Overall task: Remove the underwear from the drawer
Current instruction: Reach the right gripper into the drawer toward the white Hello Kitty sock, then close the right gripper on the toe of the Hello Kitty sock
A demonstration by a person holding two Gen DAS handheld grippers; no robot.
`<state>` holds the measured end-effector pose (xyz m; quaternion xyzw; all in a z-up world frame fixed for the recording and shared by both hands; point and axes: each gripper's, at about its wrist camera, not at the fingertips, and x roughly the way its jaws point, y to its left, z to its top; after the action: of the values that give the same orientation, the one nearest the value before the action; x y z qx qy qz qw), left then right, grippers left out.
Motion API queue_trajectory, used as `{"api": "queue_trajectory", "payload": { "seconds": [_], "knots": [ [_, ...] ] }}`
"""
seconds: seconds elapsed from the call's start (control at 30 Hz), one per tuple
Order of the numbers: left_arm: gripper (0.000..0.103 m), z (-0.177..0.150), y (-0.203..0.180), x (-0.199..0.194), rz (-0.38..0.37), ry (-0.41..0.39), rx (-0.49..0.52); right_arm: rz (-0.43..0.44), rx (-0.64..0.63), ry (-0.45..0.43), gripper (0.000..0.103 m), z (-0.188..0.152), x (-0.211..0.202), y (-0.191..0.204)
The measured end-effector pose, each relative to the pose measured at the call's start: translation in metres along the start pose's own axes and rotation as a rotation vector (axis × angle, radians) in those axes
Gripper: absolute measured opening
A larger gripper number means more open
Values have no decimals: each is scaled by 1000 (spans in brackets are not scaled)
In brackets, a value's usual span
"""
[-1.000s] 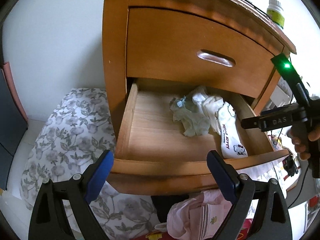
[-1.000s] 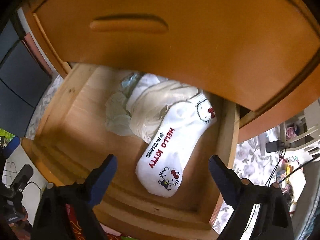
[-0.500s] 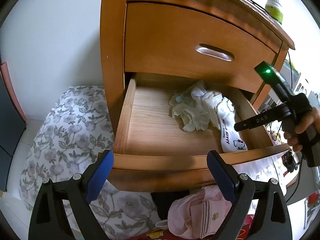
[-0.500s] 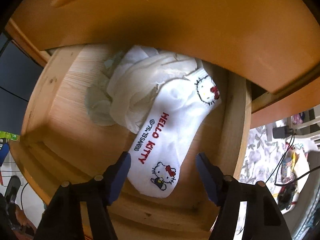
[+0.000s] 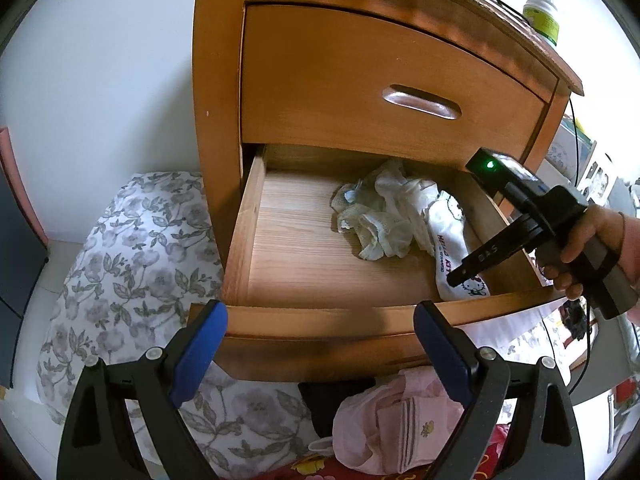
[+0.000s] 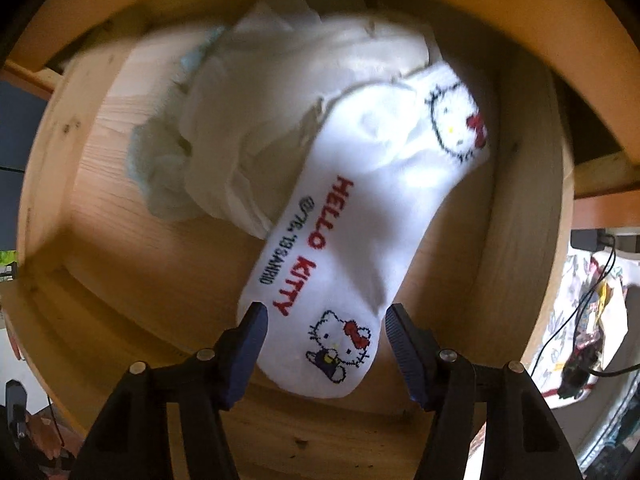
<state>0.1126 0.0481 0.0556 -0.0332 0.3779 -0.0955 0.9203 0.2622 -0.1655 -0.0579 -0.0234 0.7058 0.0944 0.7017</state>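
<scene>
The lower drawer (image 5: pixel 244 232) of a wooden nightstand stands pulled out. Inside lies a crumpled pile of pale underwear (image 5: pixel 380 224), with a white Hello Kitty sock (image 5: pixel 452 248) beside it on the right. My right gripper (image 6: pixel 324 316) points down into the drawer (image 6: pixel 120 240). Its jaws are closing, and the toe of the sock (image 6: pixel 360 208) lies between the blue pads, which do not visibly press it. The underwear (image 6: pixel 256 120) lies beyond and to the left. My left gripper (image 5: pixel 320 316) hangs open in front of the drawer's front board, holding nothing.
The upper drawer (image 5: pixel 380 80) is shut. A bottle (image 5: pixel 542 16) stands on top of the nightstand. Floral bedding (image 5: pixel 132 260) lies at the left, and pink clothes (image 5: pixel 400 420) below the drawer. A person's hand (image 5: pixel 580 248) holds the right gripper. Cables (image 6: pixel 592 320) trail at the right.
My right gripper has sunk into the drawer, close over the sock's toe, and its jaws have narrowed. The left gripper has stayed put and open.
</scene>
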Motion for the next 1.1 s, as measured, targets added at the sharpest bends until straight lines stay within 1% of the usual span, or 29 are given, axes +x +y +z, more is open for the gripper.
{"api": "queue_trajectory", "payload": {
  "seconds": [0.1, 0.17, 0.37, 0.43, 0.47, 0.5, 0.53, 0.57, 0.6, 0.63, 0.7, 0.97, 1.1],
  "knots": [
    [94, 0, 0, 0, -6, -1, 0, 5, -10, 45, 65, 1, 7, -1],
    [94, 0, 0, 1, -6, 2, 3, -10, -11, 62, 65, 1, 11, -2],
    [94, 0, 0, 2, -9, 0, 8, -4, -5, 68, 65, 2, 11, -3],
    [94, 0, -1, 2, -9, 0, 11, 3, -1, 60, 63, 0, 12, -4],
    [94, 0, -1, 2, -8, 0, 11, 3, -1, 53, 59, -1, 10, -4],
    [94, 0, -1, 2, -9, 0, 10, 5, -4, 46, 52, -3, 9, -4],
    [94, 0, -1, 2, -9, 0, 10, 6, -9, 39, 49, -5, 7, -3],
    [94, 0, -1, 2, -9, 1, 10, 7, -13, 32, 42, -6, 11, -2],
    [94, 0, -1, 2, -9, 3, 10, 8, -15, 28, 37, -7, 10, -1],
    [94, 0, -2, 1, -10, 4, 11, 9, -16, 21, 36, -7, 9, 1],
    [94, -1, -2, 1, -10, 6, 11, 13, -18, 7, 28, -9, 8, 3],
    [94, -1, -4, 0, -11, 20, 14, 36, -39, -69, 12, -18, 1, 4],
    [94, -1, -4, -1, -10, 30, 11, 64, -28, -124, 11, -25, -12, 1]
  ]
}}
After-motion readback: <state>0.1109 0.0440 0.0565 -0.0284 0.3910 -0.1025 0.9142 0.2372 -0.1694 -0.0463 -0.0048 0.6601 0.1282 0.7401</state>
